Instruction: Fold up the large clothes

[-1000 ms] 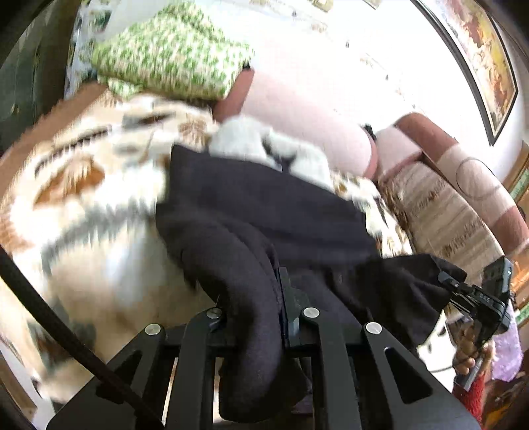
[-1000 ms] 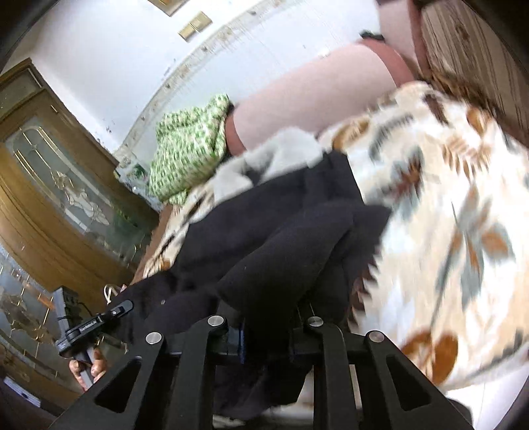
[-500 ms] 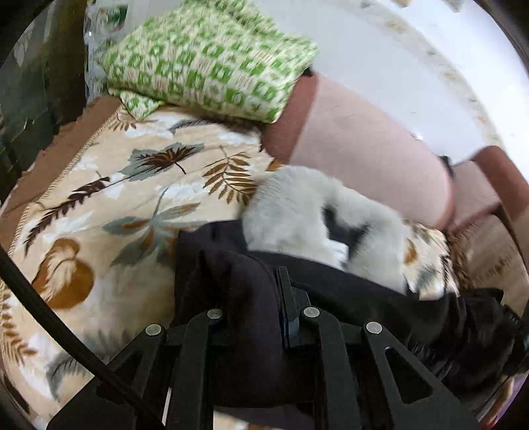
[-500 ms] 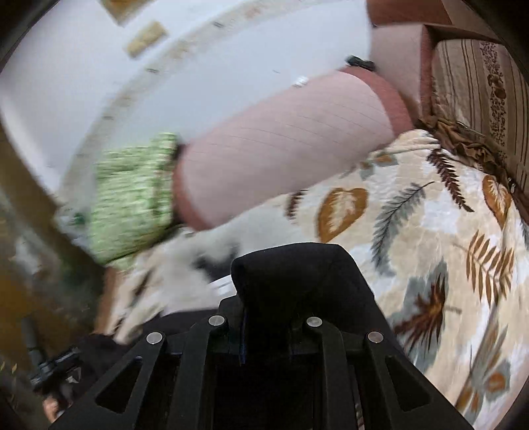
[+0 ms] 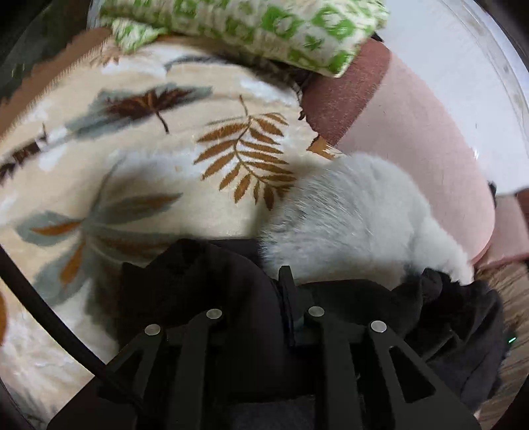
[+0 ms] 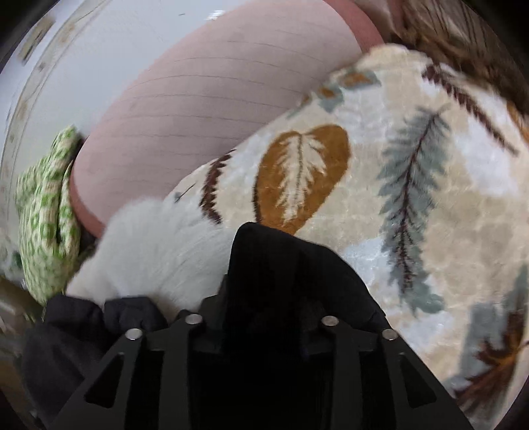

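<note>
The left gripper (image 5: 264,297) is opening its jaws with a fold of the black garment (image 5: 205,291) bunched between them, still pinched. The right gripper (image 6: 264,307) is also opening, black cloth (image 6: 281,264) heaped between its fingers; whether it is gripping I cannot tell. The garment is lying on the leaf-patterned blanket (image 5: 148,172), its white fur trim (image 5: 357,211) at two o'clock, beside the pink bolster (image 5: 413,132).

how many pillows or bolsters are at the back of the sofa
2: a green patterned pillow at the far end, and a pink bolster beside it along the wall. Others may be hidden out of frame.
</note>
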A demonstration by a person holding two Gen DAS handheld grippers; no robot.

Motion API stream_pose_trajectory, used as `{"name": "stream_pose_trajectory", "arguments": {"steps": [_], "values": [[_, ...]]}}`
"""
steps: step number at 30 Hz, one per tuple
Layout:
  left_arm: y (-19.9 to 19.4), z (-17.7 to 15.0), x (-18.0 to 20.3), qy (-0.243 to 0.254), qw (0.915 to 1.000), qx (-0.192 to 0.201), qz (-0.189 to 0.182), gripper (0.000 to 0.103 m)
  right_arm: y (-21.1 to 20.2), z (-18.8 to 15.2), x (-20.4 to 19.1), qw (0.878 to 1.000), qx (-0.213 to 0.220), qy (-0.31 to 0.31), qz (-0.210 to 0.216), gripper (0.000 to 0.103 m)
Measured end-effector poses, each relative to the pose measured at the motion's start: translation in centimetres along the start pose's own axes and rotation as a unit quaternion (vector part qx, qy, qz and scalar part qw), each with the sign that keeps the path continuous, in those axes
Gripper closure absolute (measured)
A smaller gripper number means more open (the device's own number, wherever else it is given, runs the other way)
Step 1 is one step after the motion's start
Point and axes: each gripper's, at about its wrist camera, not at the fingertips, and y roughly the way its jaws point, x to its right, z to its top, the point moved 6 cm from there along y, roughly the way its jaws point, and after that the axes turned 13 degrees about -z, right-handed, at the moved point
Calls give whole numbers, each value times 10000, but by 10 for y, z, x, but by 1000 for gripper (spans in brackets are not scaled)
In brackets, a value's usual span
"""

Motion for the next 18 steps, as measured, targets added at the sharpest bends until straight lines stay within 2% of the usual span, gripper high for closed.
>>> {"name": "stream_pose_trajectory", "arguments": {"steps": [3, 6, 8, 10, 11, 12, 13, 15, 18], "values": [[4, -1, -3, -99, 9999, 11, -95, 84, 9, -1, 4, 9997, -15, 220, 98, 57], [-7, 0, 8, 44, 9997, -243, -28, 81, -1, -1, 1, 9999, 7, 103, -24, 52], [-30, 1, 17, 45, 9996, -195, -204, 72, -26, 6, -3, 9994, 294, -111, -173, 42], [-61, 2, 26, 84, 9991, -19, -425, 49, -57, 14, -5, 9961, 759, -321, -308, 22], [-73, 4, 28, 133, 9991, 108, -389, 43, -71, 18, -6, 9945, 919, -391, -308, 19], [-90, 5, 31, 226, 9988, 338, -282, 36, -86, 21, -6, 9928, 1067, -451, -303, 17], [-102, 7, 33, 299, 9981, 491, -199, 34, -105, 23, -7, 9909, 1209, -510, -299, 17], [-127, 7, 36, 442, 9964, 719, -35, 33, -134, 23, -10, 9882, 1393, -598, -217, 17], [-153, -5, 48, 659, 9942, 839, -120, 33, -166, 9, -20, 9842, 1552, -852, -47, 17]]}}
